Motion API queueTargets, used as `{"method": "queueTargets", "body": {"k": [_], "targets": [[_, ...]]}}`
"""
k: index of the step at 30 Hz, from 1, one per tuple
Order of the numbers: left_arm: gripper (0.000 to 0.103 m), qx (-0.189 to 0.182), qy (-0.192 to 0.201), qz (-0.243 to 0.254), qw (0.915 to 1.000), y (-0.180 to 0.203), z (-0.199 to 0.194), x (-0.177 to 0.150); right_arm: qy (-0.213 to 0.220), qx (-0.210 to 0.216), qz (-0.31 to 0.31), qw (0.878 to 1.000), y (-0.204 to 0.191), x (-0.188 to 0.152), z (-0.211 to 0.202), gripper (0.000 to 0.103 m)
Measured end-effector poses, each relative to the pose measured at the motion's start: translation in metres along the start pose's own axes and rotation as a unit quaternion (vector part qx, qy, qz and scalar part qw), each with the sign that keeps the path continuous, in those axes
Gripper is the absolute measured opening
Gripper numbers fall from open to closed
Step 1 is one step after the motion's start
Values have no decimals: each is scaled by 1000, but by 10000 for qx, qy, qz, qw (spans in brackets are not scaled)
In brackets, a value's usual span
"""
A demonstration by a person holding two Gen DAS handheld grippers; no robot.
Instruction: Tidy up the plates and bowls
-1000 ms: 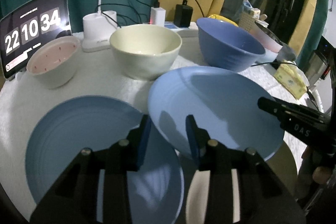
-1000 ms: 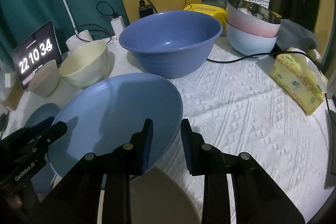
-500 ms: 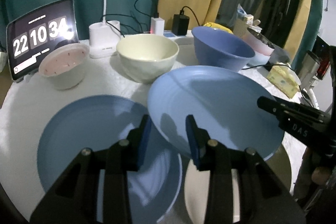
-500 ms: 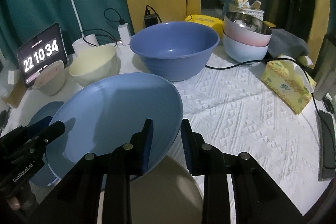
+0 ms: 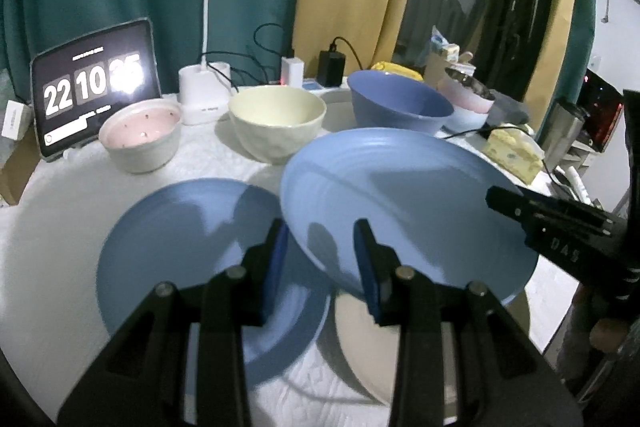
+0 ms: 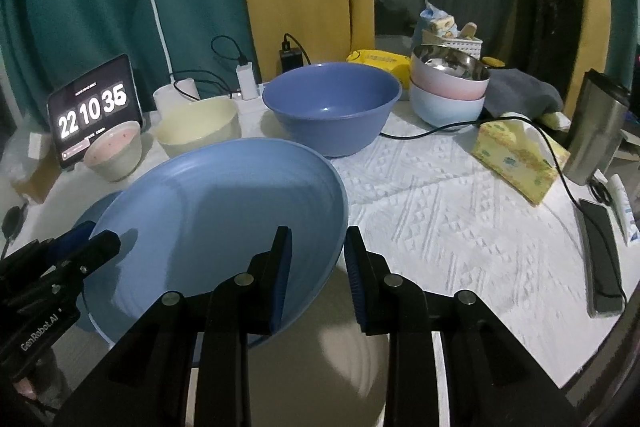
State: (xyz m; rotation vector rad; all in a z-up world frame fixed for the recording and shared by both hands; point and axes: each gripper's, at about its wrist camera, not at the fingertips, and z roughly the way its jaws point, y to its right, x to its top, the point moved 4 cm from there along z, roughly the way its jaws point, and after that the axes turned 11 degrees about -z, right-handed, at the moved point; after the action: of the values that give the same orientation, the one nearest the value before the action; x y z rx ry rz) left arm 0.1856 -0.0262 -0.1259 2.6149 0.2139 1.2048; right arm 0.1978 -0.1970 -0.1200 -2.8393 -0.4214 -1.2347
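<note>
1. left wrist view: the left tongs (image 5: 320, 247) stand narrow, with the near rim of the light blue plate (image 5: 400, 203) between the pads; they seem to pinch it, though the contact itself is hard to make out.
2. right wrist view: the right tongs (image 6: 318, 259) stand narrow on the opposite rim of the same plate (image 6: 216, 211), so both carry it, tilted, above the table (image 6: 460, 211).
3. step in hand, as i judge it: moving this plate to stack it.
4. next move calls for levelling it over the darker blue plate (image 5: 192, 247) lying flat just to the left, then lowering both sides together.
5. the held plate is wide and shallow, with faint rings; a cream plate (image 5: 360, 347) lies under it.
</note>
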Motion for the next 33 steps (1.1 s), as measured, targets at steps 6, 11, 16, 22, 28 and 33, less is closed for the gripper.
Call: {"method": "queueTargets", "body": {"k": [6, 11, 16, 22, 28, 33], "targets": [[35, -62, 118, 77, 9999, 5, -17, -7, 74, -75, 1, 9999, -3, -8, -18, 29], [35, -76, 134, 128, 9998, 9, -24, -15, 124, -113, 25, 9999, -1, -17, -28, 29], [35, -67, 137, 184, 9997, 13, -27, -22, 132, -109, 62, 9998, 2, -27, -33, 29], [35, -7, 71, 244, 9997, 17, -24, -35, 116, -90, 109, 9998, 5, -41, -33, 29], [35, 42, -98, 305, 9995, 20, -16, -52, 3, -56, 180, 9998, 9, -58, -27, 29], [35, 61, -183, 350, 9992, 23, -13, -62, -62, -48, 215, 9997, 13, -70, -25, 29]]}}
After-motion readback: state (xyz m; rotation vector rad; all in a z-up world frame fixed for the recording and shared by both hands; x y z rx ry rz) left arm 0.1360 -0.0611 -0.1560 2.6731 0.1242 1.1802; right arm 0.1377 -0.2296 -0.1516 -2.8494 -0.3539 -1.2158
